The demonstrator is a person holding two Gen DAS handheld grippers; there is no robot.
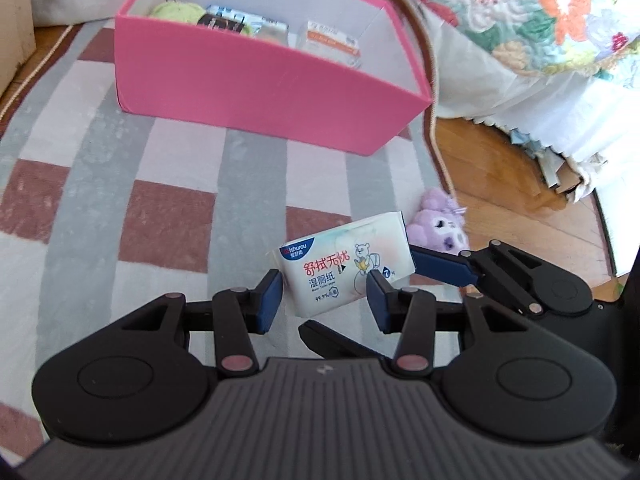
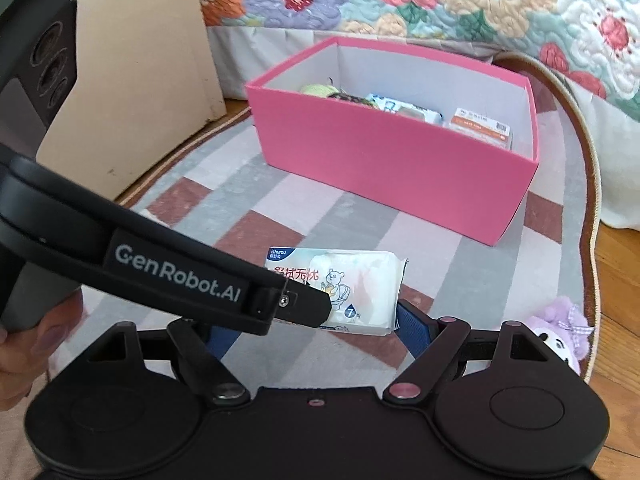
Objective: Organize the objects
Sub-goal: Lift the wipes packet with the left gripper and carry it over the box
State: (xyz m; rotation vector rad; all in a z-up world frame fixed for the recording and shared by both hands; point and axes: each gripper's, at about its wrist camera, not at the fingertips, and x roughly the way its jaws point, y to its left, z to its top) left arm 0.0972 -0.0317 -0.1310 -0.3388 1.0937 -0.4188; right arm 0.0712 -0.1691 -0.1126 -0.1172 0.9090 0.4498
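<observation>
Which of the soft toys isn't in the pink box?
The purple toy, lying at the edge of the rug; the green toy sits inside the box.

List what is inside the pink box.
Inside the pink box: a green plush item at the back left corner, a dark item beside it, a shiny wrapped pack mid-box, and an orange-and-white packet at right. The near wall hides their lower parts and the floor.

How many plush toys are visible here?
2. A purple plush toy lies at the rug's edge; a green plush toy sits inside the pink box. The box may hide more.
</observation>
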